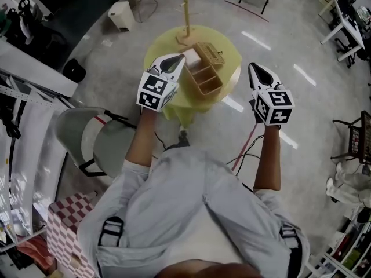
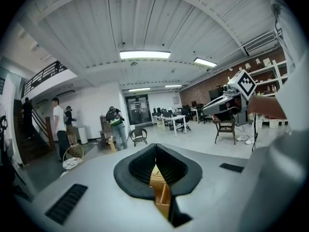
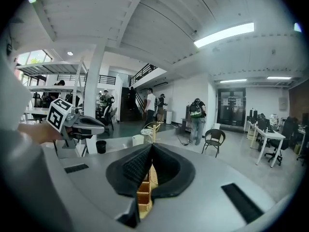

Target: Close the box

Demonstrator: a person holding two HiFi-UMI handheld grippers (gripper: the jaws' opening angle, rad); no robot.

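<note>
An open wooden box (image 1: 206,68) with inner compartments stands on a small round yellow table (image 1: 162,46), its lid (image 1: 210,53) tipped up at the far side. My left gripper (image 1: 181,58) hovers at the box's left edge, shut and empty. My right gripper (image 1: 253,67) hangs to the right of the table, apart from the box, also shut with nothing in it. In the left gripper view the black pads of the left gripper (image 2: 156,149) meet, and the box (image 2: 161,190) shows below them. The right gripper view shows the same: right gripper (image 3: 151,146) above the box (image 3: 144,192).
A thin wooden stand (image 1: 186,16) rises at the table's far side. A grey chair (image 1: 87,138) sits at my left, cables (image 1: 243,149) trail on the floor near my feet, and a white bin (image 1: 122,13) stands further off. People stand far across the room.
</note>
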